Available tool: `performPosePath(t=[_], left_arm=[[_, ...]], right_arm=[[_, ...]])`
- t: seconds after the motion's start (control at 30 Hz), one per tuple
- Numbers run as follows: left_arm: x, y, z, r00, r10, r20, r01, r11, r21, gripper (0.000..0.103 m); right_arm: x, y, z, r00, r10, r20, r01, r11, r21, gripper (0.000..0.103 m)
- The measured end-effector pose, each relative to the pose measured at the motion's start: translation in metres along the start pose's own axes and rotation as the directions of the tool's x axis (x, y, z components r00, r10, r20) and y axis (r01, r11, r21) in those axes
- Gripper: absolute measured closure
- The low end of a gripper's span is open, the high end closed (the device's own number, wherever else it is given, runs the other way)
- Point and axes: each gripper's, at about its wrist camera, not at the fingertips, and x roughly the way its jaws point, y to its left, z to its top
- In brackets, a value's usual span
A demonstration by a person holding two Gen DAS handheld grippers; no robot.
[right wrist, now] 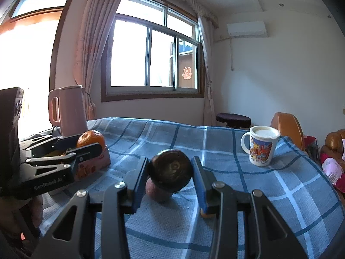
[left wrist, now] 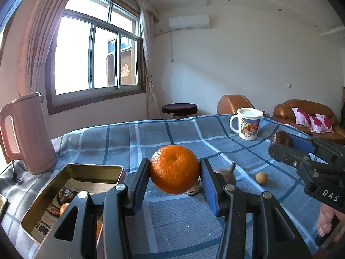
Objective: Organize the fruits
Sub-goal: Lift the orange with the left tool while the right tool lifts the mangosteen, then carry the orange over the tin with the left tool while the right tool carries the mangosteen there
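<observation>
Left wrist: left gripper (left wrist: 175, 173) clamps smooth round orange (left wrist: 174, 169) above checked cloth (left wrist: 172, 222), just right of open metal tin (left wrist: 54, 190); bare cloth beyond.

Right wrist: right gripper (right wrist: 170, 173) clamps dark glossy round fruit (right wrist: 170, 171) mid-table; mug (right wrist: 261, 147) stands well apart near the far edge.

Around the tin (left wrist: 38, 207), my way is hemmed: the kettle (left wrist: 28, 133) stands just behind it, fruit already lies inside. To its right the cloth (left wrist: 176, 222) lies open, save a small round fruit (left wrist: 261, 178) and, farther back, the mug (left wrist: 248, 123).
</observation>
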Motion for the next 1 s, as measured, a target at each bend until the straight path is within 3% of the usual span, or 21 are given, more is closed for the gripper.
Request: performPosePath(t=[1.0], left_arm=[[-0.003, 0.048, -0.003, 0.996, 0.078, -0.042, -0.08, 0.995, -0.057, 0.054]], right_arm=[[0.037, 0.055, 0.017, 0.993, 0.113, -0.038, -0.115, 0.991, -0.068, 0.06]])
